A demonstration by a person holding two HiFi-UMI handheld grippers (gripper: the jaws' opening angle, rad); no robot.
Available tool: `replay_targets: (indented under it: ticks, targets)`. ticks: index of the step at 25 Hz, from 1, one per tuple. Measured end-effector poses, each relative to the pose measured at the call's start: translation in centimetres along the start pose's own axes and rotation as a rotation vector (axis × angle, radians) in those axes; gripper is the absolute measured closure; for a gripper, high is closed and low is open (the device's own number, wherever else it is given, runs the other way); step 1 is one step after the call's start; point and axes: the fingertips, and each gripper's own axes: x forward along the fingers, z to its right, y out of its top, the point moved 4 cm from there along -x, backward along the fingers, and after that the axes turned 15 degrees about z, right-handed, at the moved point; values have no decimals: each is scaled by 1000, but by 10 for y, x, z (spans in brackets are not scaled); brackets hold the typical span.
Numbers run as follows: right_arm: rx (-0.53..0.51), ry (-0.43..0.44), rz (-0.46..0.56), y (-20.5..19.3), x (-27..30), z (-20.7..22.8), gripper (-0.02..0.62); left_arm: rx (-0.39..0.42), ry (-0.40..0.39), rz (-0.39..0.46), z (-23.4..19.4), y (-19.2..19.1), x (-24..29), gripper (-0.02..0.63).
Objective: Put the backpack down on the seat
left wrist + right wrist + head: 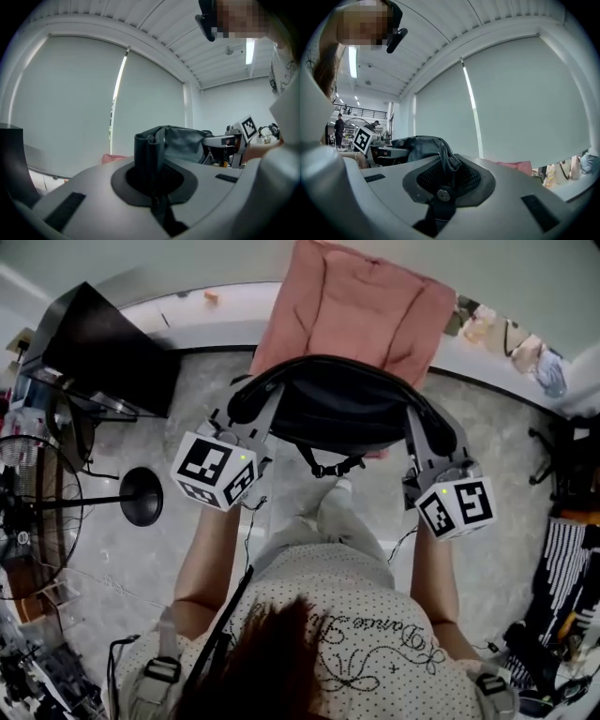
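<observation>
A black backpack (337, 409) hangs in the air between my two grippers, just in front of the pink cushioned seat (361, 301). My left gripper (248, 413) is shut on a folded black strap at the bag's left end (149, 152). At the right end, my right gripper (424, 432) is shut on a black strap with a buckle (449, 161). The bag's body (183, 140) bulges beyond the left jaws, and in the right gripper view the bag (417, 145) lies to the left. A loose strap with a clip (328, 467) dangles under the bag.
A standing fan (33, 512) and its round black base (141, 495) are at the left. A black desk (103, 348) stands at the back left. Clutter and cables (567, 559) fill the right side. A white ledge (216, 306) runs behind the seat.
</observation>
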Motion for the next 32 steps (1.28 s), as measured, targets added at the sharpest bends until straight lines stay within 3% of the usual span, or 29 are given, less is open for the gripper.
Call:
replay_targets:
  ticks: [5, 17, 25, 32]
  targets:
    - [10, 76, 3, -1, 28, 55, 532, 26, 65, 15, -1, -6, 49, 597]
    - [-4, 108, 20, 4, 73, 99, 531, 35, 113, 31, -21, -4, 97, 597]
    - [-3, 67, -10, -8, 106, 115, 532, 11, 81, 17, -56, -18, 132, 597]
    - [-5, -7, -42, -33, 175, 148, 531, -38, 15, -6, -122, -43, 193, 597]
